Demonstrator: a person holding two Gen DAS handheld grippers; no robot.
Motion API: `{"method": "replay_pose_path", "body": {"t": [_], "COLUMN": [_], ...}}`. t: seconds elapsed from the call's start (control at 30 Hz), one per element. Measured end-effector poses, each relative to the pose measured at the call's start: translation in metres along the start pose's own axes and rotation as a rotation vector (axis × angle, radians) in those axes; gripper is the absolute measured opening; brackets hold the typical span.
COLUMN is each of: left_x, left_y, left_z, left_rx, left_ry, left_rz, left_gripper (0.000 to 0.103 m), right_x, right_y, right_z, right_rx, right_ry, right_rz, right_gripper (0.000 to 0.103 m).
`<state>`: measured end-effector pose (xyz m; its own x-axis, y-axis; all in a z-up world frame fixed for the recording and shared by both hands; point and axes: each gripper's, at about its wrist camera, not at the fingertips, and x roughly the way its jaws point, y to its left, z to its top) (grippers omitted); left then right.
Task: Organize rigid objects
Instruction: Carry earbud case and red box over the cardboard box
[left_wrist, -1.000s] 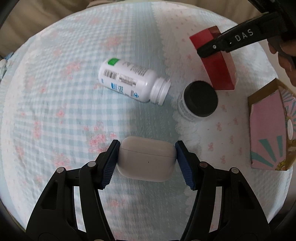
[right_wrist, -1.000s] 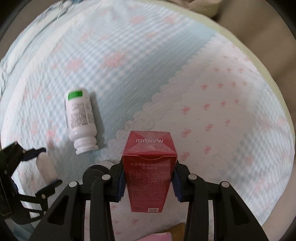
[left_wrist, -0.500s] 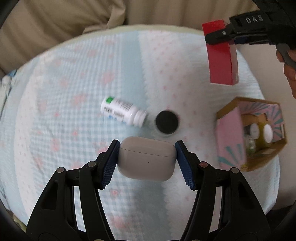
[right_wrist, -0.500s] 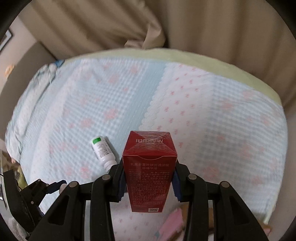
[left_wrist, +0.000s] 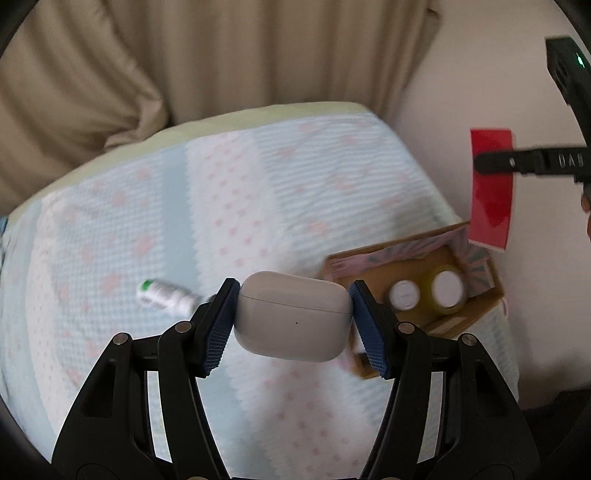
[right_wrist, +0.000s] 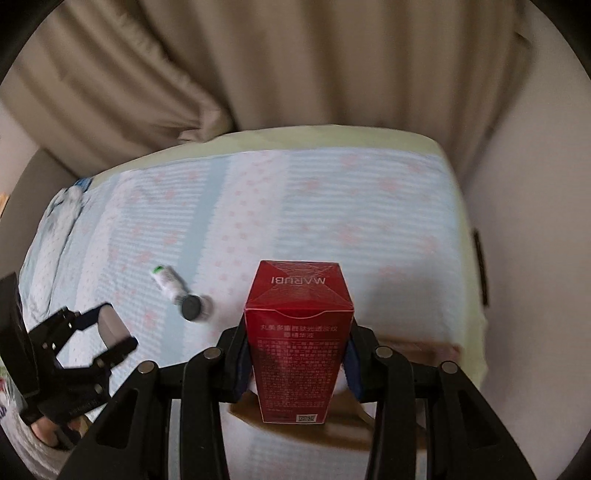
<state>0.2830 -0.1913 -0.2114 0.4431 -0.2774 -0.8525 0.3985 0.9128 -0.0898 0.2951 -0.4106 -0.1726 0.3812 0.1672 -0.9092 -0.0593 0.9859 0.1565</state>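
Note:
My left gripper (left_wrist: 293, 319) is shut on a white earbud case (left_wrist: 293, 314) and holds it high above the bed. My right gripper (right_wrist: 297, 350) is shut on a red carton (right_wrist: 299, 339), also high above the bed; the carton also shows at the right of the left wrist view (left_wrist: 491, 188), above a cardboard box (left_wrist: 476, 314). The box holds two white-capped jars (left_wrist: 426, 291). A white pill bottle (left_wrist: 164, 295) lies on its side on the bed, and a black-lidded jar (right_wrist: 192, 306) stands beside it.
The bed has a pale blue and pink checked cover (left_wrist: 258, 192). Beige curtains (left_wrist: 184, 55) hang behind it and a wall (left_wrist: 480, 74) runs along its right side. The cardboard box sits near the bed's right edge.
Both grippers have risen far above the bed with their objects, so the bed looks smaller. The red carton has moved right, over the cardboard box. The bottle and jar have not moved.

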Motion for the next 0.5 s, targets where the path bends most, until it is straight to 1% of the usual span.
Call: {"method": "replay_pose_path", "body": {"t": [0.2,0.37,0.5], "left_x": [0.027,0.063,0.093], "left_y": [-0.067,-0.109,-0.13], "left_z": [0.007,0.002,-0.003], "left_rx": [0.057,0.09,0.105], "left_ry": [0.033,0.09,0.143], "left_rz": [-0.06,-0.08,-0.082], "left_gripper": [0.058,0.058,0.058], "right_x": [-0.014,-0.002,0.015], "right_y": [-0.072,-0.115,-0.139], "right_z": [-0.04,-0.07,-0.089], "right_rx": [0.122,0.243,0.342], "right_ry": [0.036,0.076,0.104], "right_rz": [-0.032,-0.007,0.027], "right_gripper": [0.038,0.038,0.038]}}
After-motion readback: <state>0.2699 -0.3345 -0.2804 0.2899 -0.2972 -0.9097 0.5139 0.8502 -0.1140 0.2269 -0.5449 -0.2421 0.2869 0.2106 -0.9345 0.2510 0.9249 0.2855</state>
